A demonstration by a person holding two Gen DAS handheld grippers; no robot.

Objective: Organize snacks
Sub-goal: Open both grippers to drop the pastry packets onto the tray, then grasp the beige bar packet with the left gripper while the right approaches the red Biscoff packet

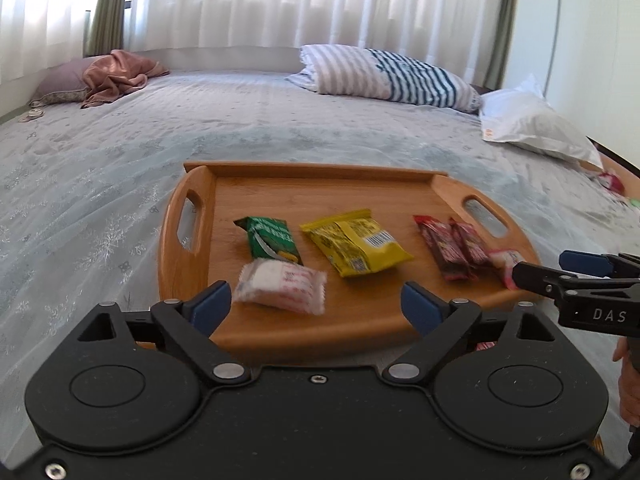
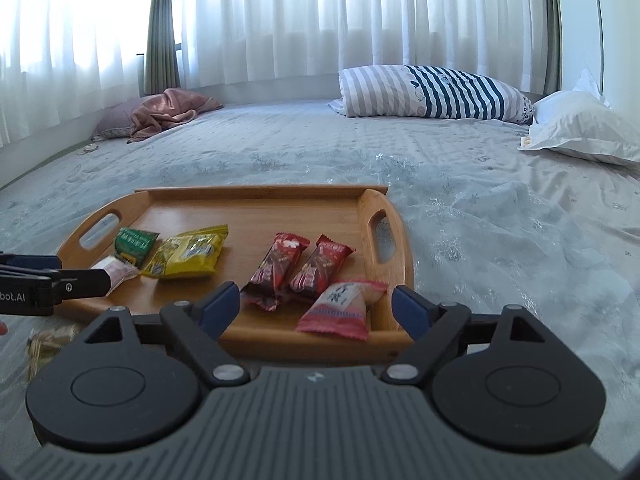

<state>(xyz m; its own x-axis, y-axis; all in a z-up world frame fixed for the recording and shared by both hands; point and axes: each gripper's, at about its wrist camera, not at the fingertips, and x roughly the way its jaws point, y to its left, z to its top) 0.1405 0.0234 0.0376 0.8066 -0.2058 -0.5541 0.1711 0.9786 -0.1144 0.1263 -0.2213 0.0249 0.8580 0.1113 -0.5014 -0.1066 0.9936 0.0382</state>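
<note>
We hover both grippers, left (image 1: 316,304) and right (image 2: 316,306), fingers released, at the near edge of the rimmed wooden tray (image 2: 256,194). Its six snack packets lie flat; next we should pinch the pink-and-white wrapped candy (image 2: 340,310) by its crimped edge.

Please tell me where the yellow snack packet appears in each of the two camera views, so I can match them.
Left wrist view: the yellow snack packet lies centre on the wooden tray, just right of the green packet.
Right wrist view: the yellow snack packet lies left of centre.
Shared landmark: the green packet beside it.
</note>
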